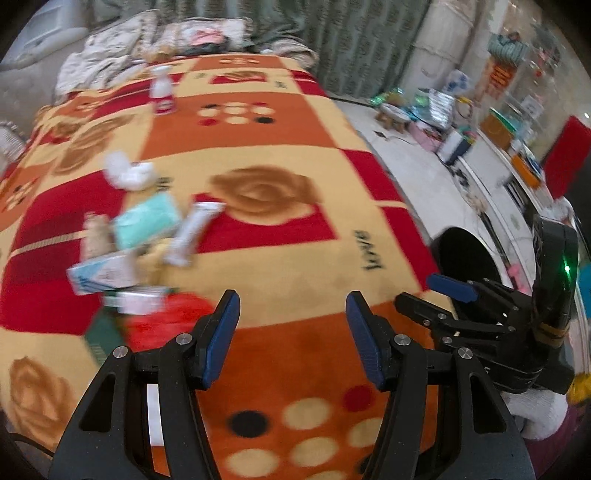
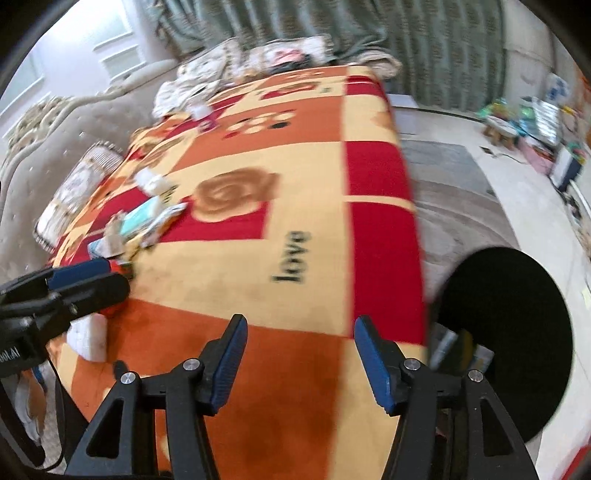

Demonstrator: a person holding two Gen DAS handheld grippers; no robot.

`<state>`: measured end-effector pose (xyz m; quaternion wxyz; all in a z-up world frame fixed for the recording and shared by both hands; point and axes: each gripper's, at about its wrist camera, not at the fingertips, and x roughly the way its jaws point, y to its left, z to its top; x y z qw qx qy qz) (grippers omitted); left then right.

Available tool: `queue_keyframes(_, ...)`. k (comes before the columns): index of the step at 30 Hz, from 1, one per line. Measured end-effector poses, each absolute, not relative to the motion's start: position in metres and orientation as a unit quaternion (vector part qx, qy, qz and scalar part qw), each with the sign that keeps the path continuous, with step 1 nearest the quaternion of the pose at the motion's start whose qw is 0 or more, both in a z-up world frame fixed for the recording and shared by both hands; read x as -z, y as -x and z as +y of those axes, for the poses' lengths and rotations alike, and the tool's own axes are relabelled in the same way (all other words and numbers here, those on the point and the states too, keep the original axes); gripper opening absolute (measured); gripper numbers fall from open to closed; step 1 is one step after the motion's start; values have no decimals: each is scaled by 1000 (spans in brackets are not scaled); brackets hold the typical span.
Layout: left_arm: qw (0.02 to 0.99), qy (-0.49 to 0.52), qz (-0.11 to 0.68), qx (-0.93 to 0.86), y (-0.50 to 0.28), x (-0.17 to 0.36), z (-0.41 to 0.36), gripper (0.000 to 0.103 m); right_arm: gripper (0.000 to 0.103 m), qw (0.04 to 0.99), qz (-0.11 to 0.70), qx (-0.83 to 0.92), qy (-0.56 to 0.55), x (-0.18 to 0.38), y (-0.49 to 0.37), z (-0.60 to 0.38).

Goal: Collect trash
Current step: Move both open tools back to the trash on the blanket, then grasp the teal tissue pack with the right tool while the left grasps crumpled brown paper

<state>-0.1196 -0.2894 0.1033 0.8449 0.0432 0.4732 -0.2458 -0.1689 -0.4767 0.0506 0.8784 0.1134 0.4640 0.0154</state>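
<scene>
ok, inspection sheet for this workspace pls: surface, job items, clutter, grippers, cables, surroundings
Surface: blanket in red, orange and cream covers the bed.
Job's things: wrappers piled at left; bin beside the bed, some packets visible at its rim.
Clutter: bottle upright at the far end; pillows.
Grippers: left gripper and right gripper both open, empty.
Cables: nothing clearly seen.
Surroundings: curtain, cluttered floor.

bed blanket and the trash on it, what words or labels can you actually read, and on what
"love": black script on the blanket, clear in the right wrist view, blurred in the left wrist view.
Trash pile of cartons and wrappers: print too blurred to read.
White bottle with a red label: unreadable.
Small black marks elsewhere on the blanket: too small to read.
</scene>
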Motion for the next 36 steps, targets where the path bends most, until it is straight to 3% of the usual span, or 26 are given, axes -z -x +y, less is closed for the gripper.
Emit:
queue_keyframes(13, 869, 10, 482, 109, 51, -87, -144, 59, 61, 876, 467, -103, -66, -59, 92, -381)
queue_keyframes(19, 870, 33, 484, 88, 33, -85, -112, 59, 71, 871, 466, -143, -52, -65, 42, -336)
queue_keyframes(28, 864, 52, 491, 96, 13, -81, -93, 59, 76, 844, 505, -181, 2, -43, -36, -270)
queue_keyframes(32, 861, 64, 493, 103, 3, -79, -93, 59, 76, 833, 525, -169, 42, -28, -44, -257)
queue_keyframes(36, 858, 71, 495, 119, -11, -74, -104, 59, 65, 841, 517, -161, 0, -31, -46, -278)
